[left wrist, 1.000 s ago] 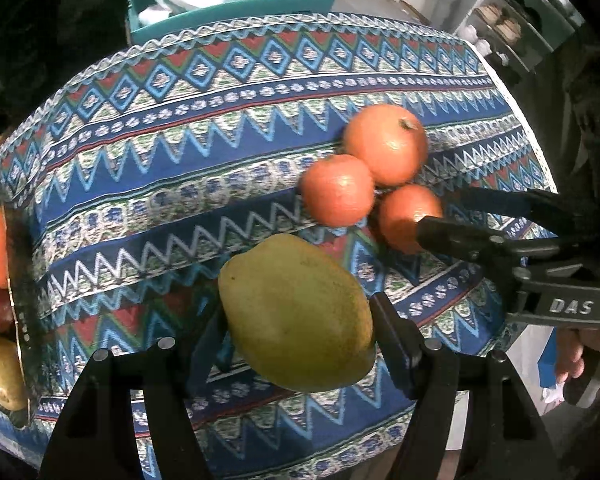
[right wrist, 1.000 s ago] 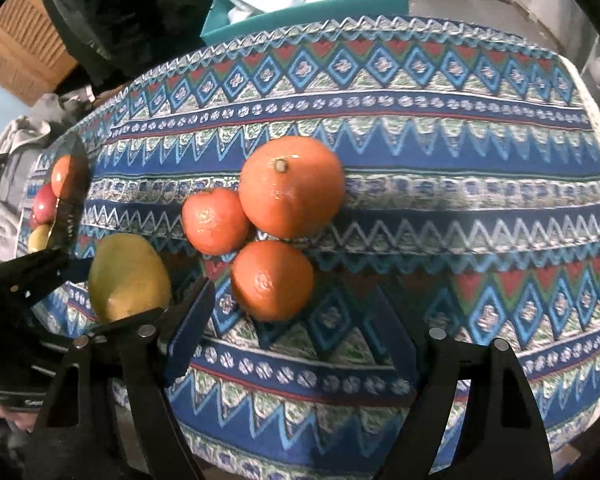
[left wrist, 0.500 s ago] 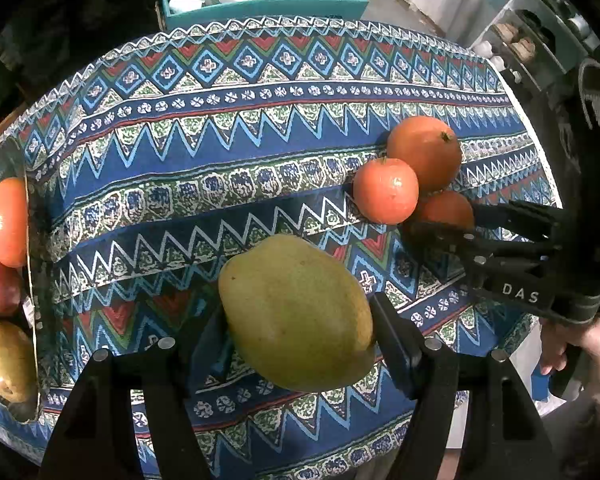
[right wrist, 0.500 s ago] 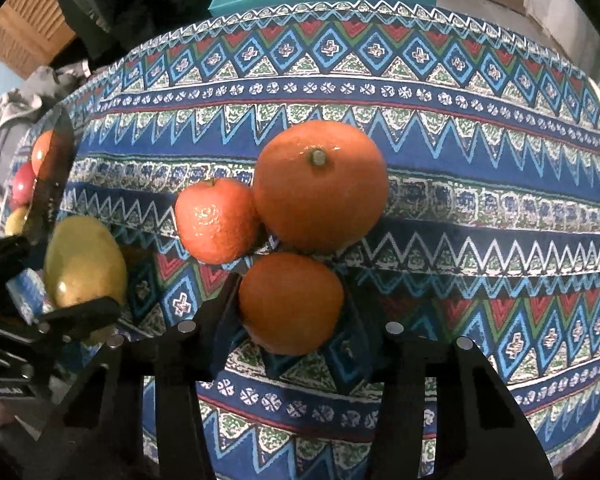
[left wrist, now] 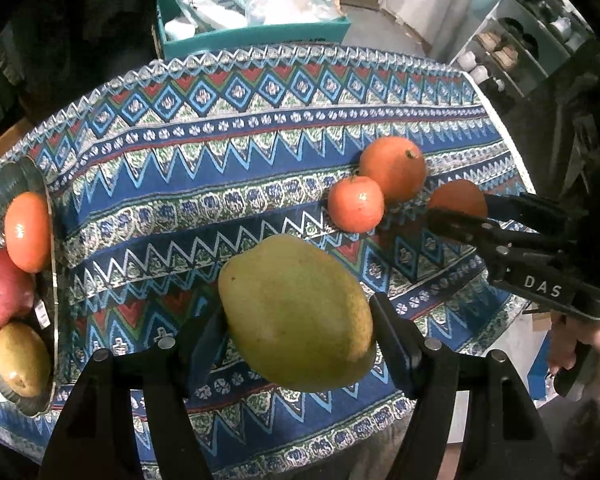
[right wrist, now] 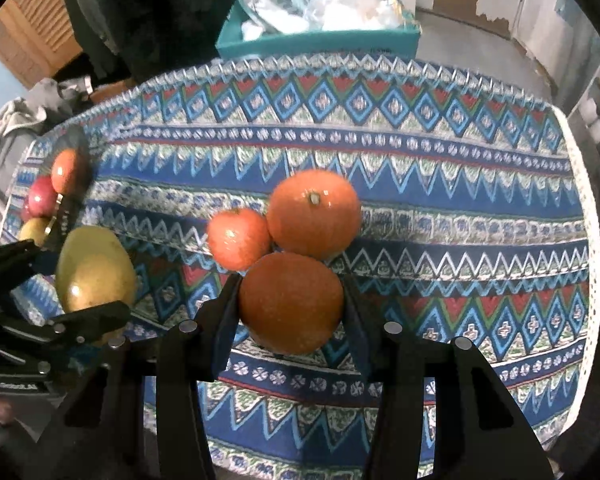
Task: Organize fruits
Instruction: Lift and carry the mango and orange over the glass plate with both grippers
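On the table (left wrist: 228, 168), our left gripper (left wrist: 300, 332) clamps the mango (left wrist: 296, 316) above the cloth. Our right gripper (right wrist: 290, 304) clamps an orange (right wrist: 290, 300), touching two more fruits (right wrist: 314, 212).

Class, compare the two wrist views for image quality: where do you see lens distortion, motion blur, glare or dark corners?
Left wrist view: fisheye bends the tablecloth edge into an arc, corners go black, the mango is sharp with soft highlights, and the fruit plate stretches at the rim. Right wrist view: same curved distortion, slight blur on the teal box and far cloth, small glare spots on the large orange.
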`<state>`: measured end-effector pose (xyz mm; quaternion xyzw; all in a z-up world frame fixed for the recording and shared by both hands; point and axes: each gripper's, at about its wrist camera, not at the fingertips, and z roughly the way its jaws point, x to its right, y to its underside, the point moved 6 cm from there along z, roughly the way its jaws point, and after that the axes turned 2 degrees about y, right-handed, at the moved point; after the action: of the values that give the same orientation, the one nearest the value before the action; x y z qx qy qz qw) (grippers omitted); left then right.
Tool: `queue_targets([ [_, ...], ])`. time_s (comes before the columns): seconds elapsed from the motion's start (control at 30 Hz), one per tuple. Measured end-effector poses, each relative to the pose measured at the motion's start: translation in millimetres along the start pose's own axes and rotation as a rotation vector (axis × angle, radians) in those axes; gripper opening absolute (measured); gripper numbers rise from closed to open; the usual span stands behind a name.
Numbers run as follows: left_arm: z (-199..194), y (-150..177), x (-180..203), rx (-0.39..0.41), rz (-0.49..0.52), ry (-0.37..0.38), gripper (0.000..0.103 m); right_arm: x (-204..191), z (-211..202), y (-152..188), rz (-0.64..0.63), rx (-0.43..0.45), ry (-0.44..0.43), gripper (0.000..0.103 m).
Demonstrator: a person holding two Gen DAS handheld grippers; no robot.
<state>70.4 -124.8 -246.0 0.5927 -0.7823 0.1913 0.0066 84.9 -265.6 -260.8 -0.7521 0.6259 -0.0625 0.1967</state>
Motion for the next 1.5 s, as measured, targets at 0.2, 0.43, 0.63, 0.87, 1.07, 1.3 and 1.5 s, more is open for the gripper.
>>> queue_targets([
  [0.2, -22.8, -1.8, -4.0, 0.043, -0.003, -0.004, 0.072, -8.1, -30.9, -8.9, -0.013, 0.058, -0.013, 0.048],
  [0.43, -49.5, -4.8, -16.2, 0.101, -0.006, -0.025, 0.072, -25.2, -57.3, -25.8, -0.045, 0.116, -0.017, 0.047],
  [0.63, -71.2, -6.8, -31.1, 0.144, -0.033, -0.033, 0.072, -42.8, -66.3, -36.9, -0.077, 0.148, -0.021, 0.047],
  [0.87, -90.8, -9.9, -50.7, 0.18, -0.07, -0.06, 0.072, -68.0, -74.3, -48.3, -0.104, 0.177, -0.031, 0.047],
  [1.07, -105.6, -10.5, -64.9, 0.217, -0.079, -0.099, 0.072, -95.9, -74.6, -62.4, -0.136, 0.188, -0.053, 0.047],
  [1.3, -117.9, -6.5, -82.0, 0.241, -0.103, -0.113, 0.072, -129.3, -75.9, -78.9, -0.178, 0.209, -0.073, 0.047],
  [1.5, -130.2, -3.7, -97.3, 0.267, -0.12, -0.134, 0.072, -158.9, -73.1, -90.9, -0.213, 0.21, -0.093, 0.047],
])
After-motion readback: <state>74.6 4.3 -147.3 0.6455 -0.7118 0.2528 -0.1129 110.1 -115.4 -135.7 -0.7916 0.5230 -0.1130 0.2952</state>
